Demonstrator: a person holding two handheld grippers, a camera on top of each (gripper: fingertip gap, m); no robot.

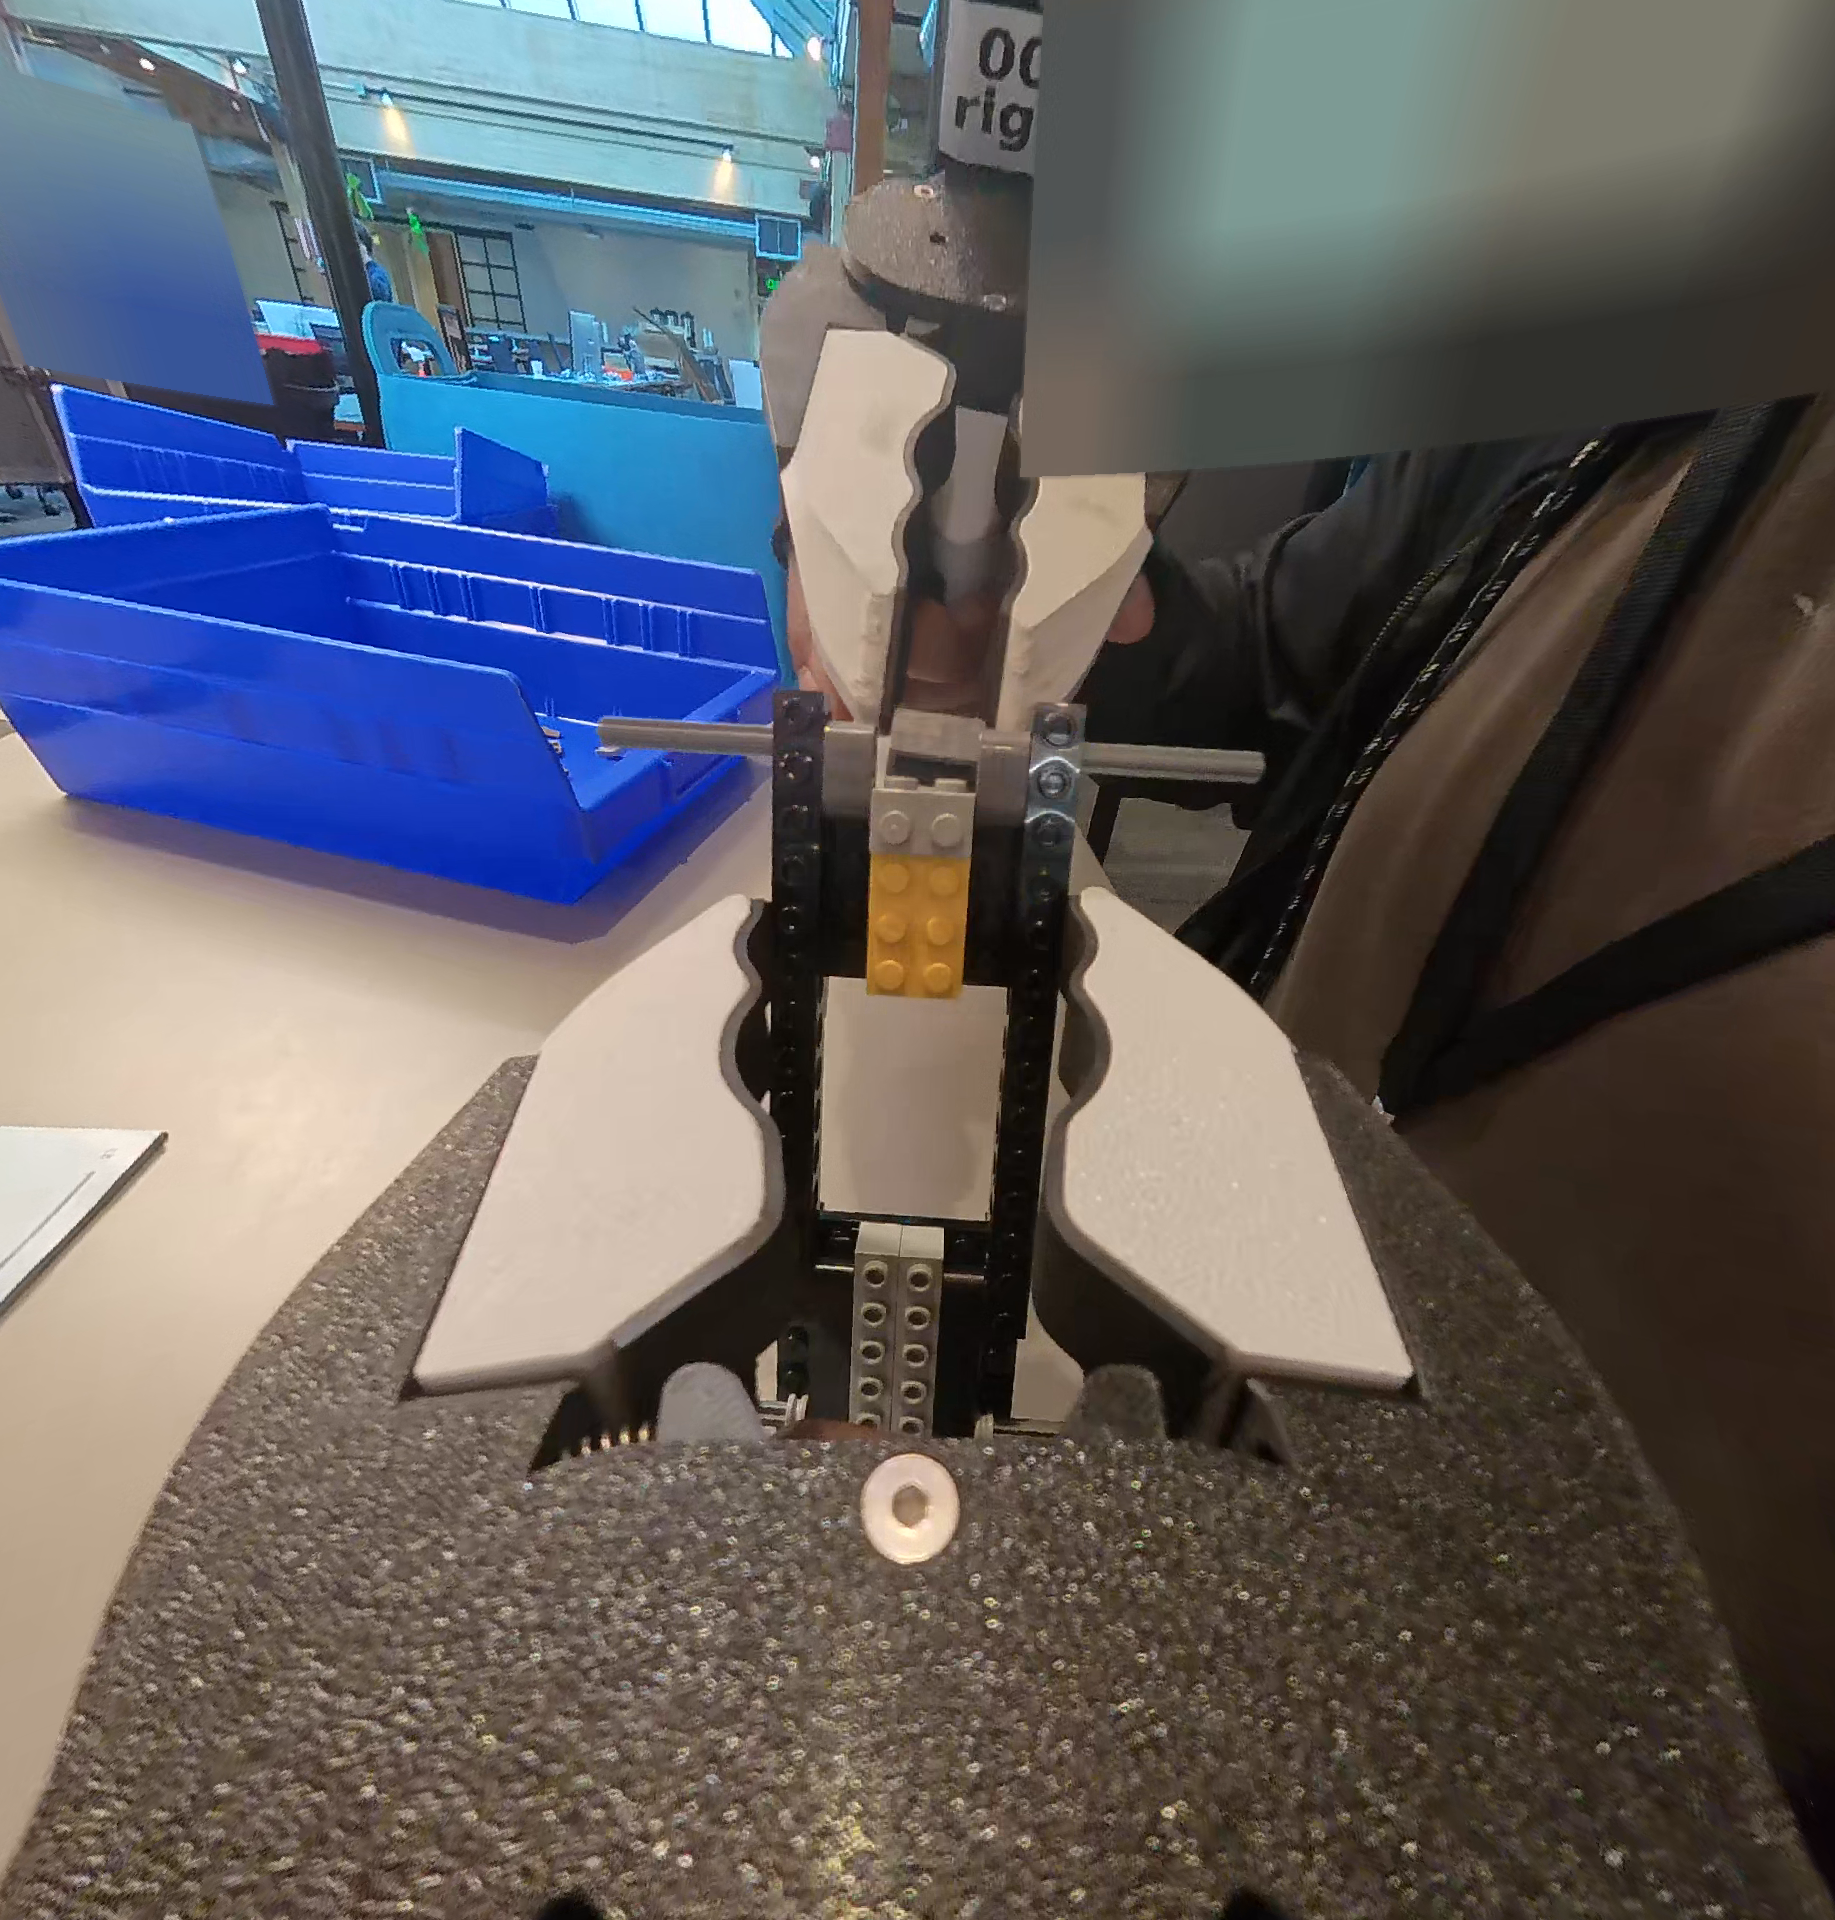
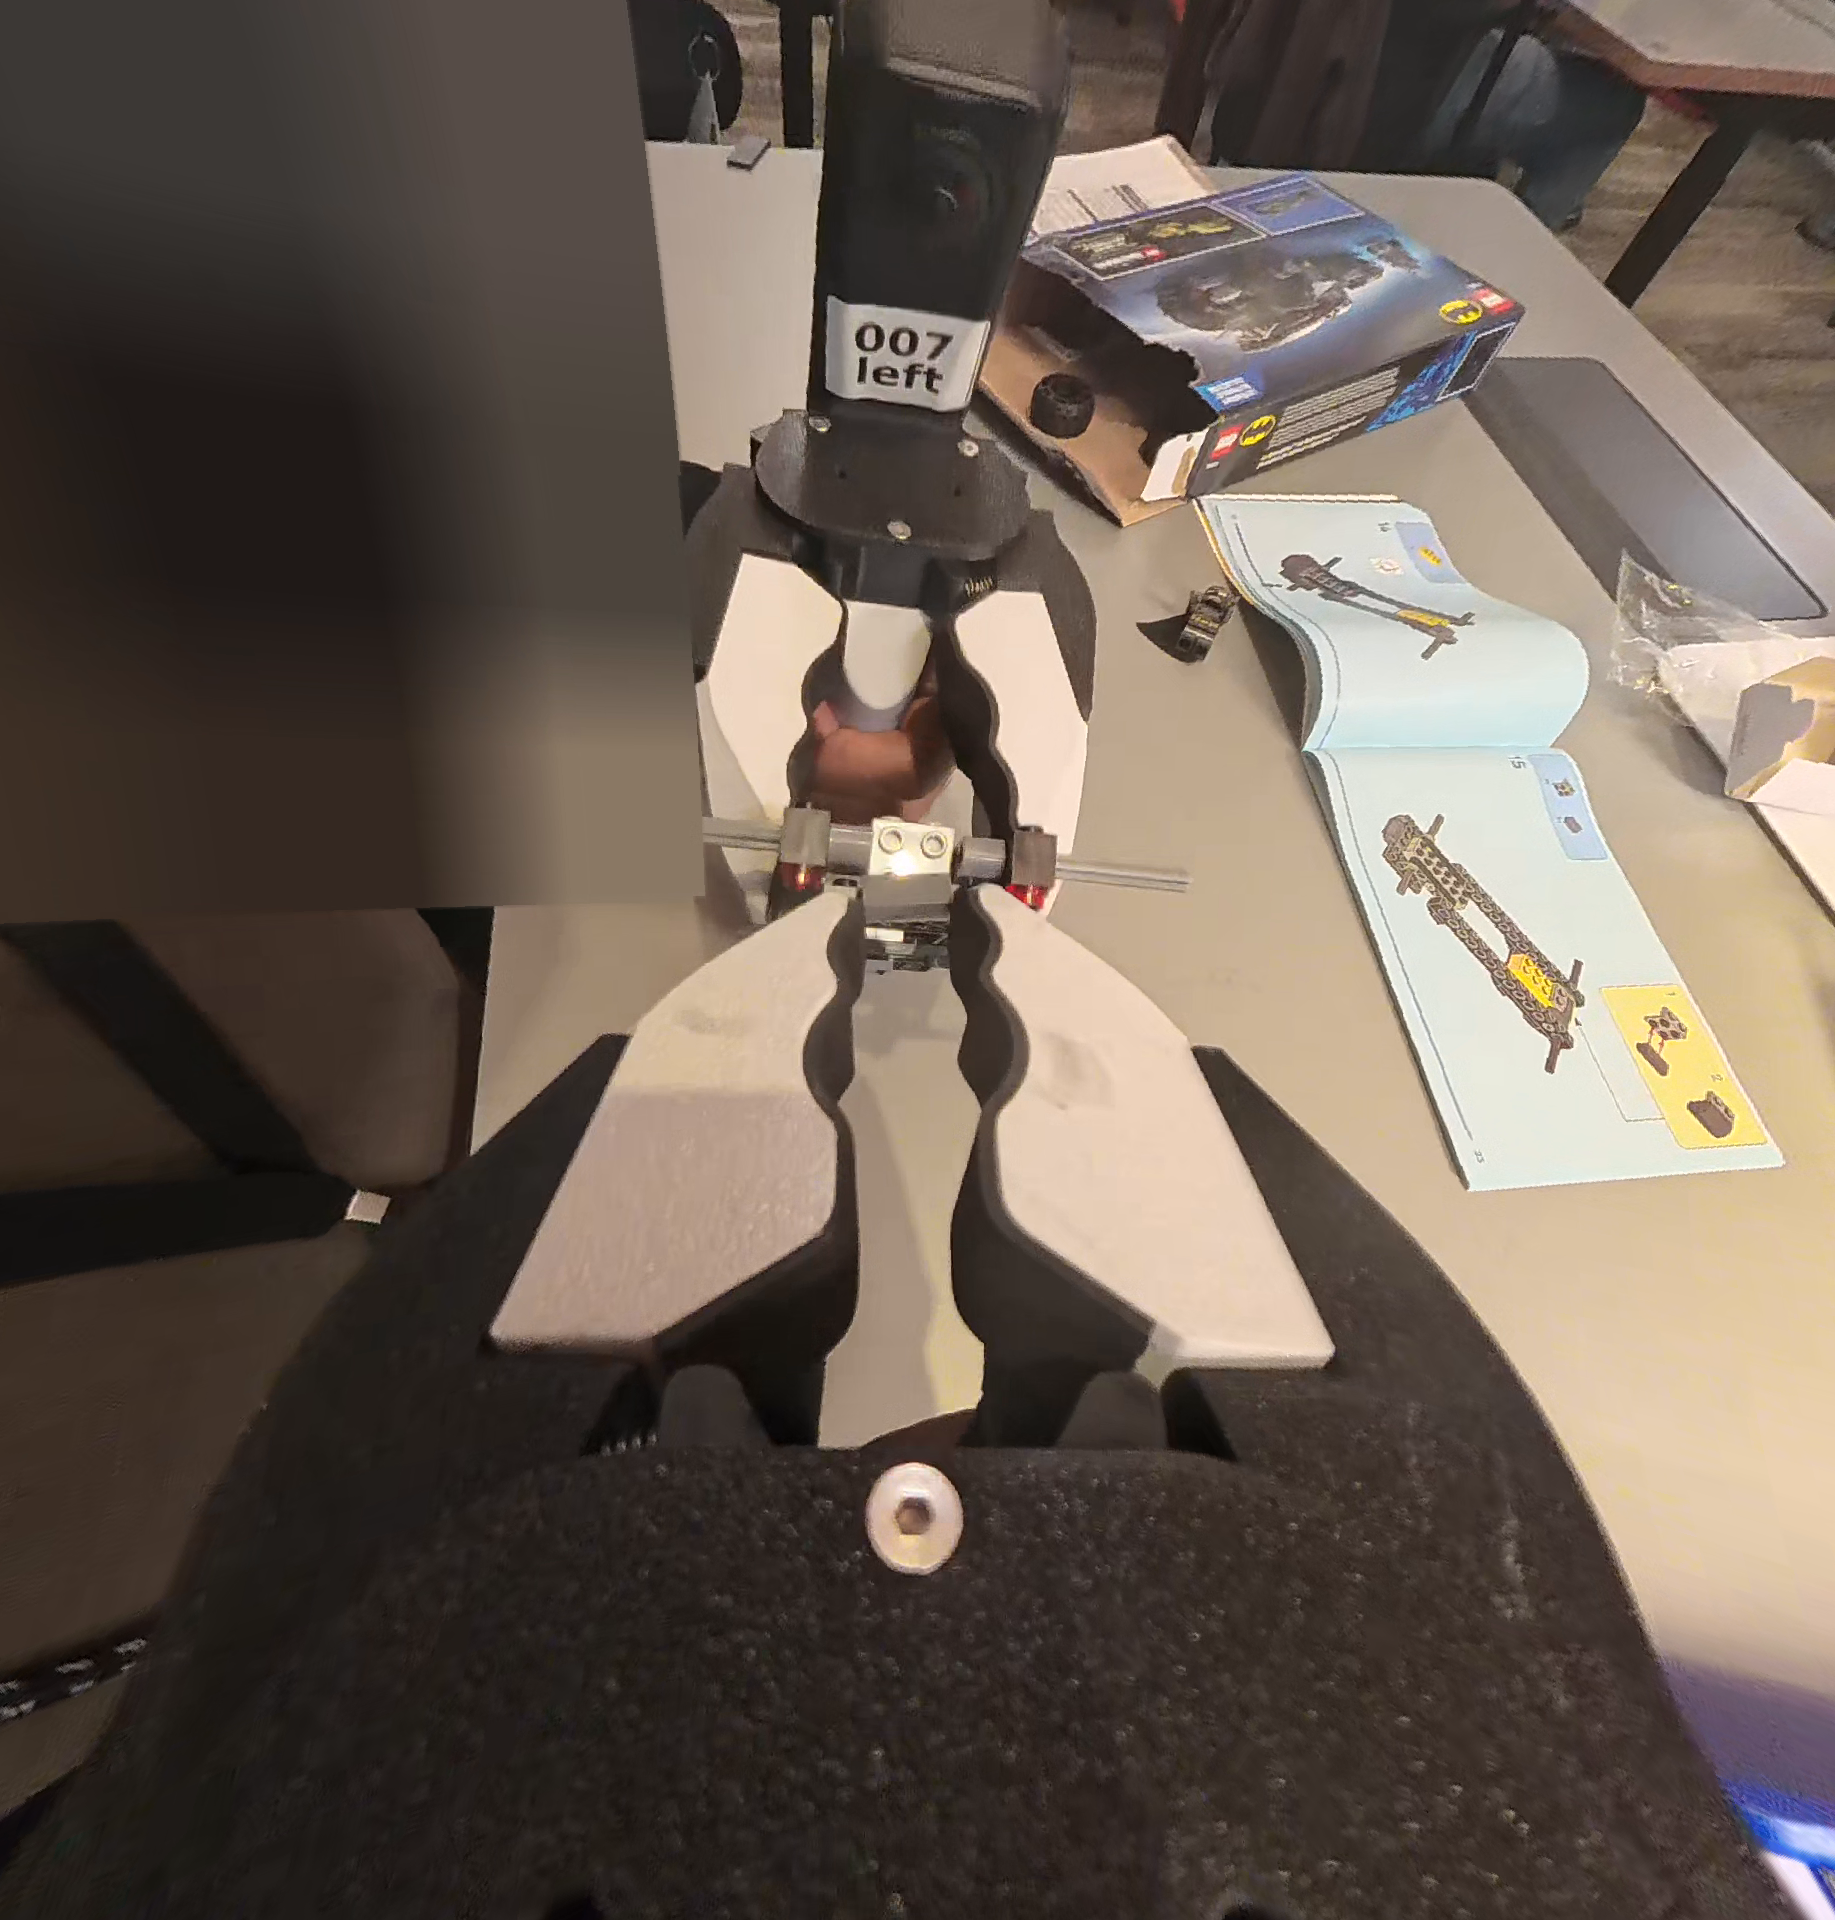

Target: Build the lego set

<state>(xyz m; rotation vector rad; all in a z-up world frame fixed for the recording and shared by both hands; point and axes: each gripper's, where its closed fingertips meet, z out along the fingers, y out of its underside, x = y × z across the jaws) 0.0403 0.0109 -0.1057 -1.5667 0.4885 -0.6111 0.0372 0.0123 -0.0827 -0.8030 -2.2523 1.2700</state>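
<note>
Left of the build, stacked blue plastic bins [image 1: 373, 665] rest on the grey tabletop [image 1: 217, 1039]. The left tongs [image 1: 913, 935] clamp the long black toy-brick frame [image 1: 799, 987] by its side beams. The right tongs [image 2: 905, 914] pinch its grey block [image 2: 908, 862] on the grey axle [image 2: 1121, 876]. Farther right lies an open instruction booklet [image 2: 1464, 831].

Bright overhead indoor light, soft shadows, wide-angle edge distortion.

Two blue bins [image 1: 352, 675], one booklet [image 2: 1464, 831].

Open workshop (blue bins [image 1: 373, 665]; desks)
</note>
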